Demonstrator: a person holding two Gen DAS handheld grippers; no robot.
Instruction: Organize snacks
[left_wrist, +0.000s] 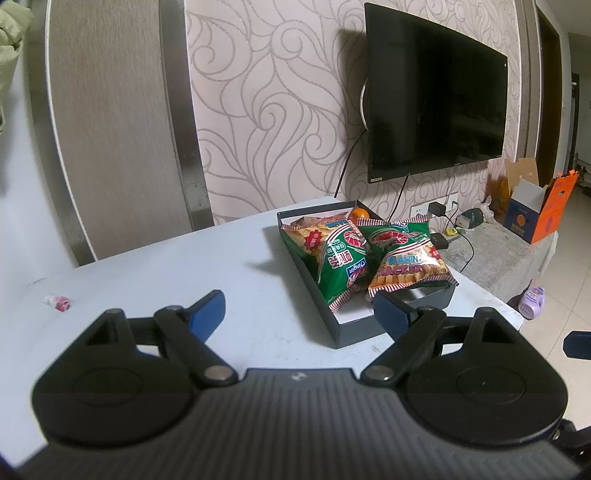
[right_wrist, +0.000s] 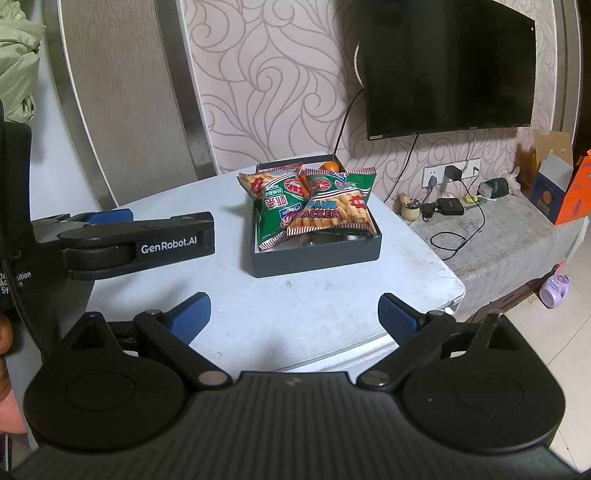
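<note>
Both grippers hover with fingers spread and empty over the pale table (right_wrist: 295, 314).

Left gripper (left_wrist: 299, 314) holds its blue-padded fingers (left_wrist: 208, 308) wide apart above bare tabletop, the right-hand pad just in front of the near corner of a dark box (left_wrist: 354, 328); the right gripper (right_wrist: 293, 314) is likewise spread, gripping nothing, with the box (right_wrist: 317, 258) further ahead. Inside the box lie two green prawn cracker bags (right_wrist: 325, 206), overlapping and tilted, with an orange (right_wrist: 328, 167) at the far end behind them. A small pink-and-white candy wrapper (left_wrist: 57, 301) lies alone on the table, well apart to the left. Beyond hangs a wall-mounted television (left_wrist: 436, 96).
</note>
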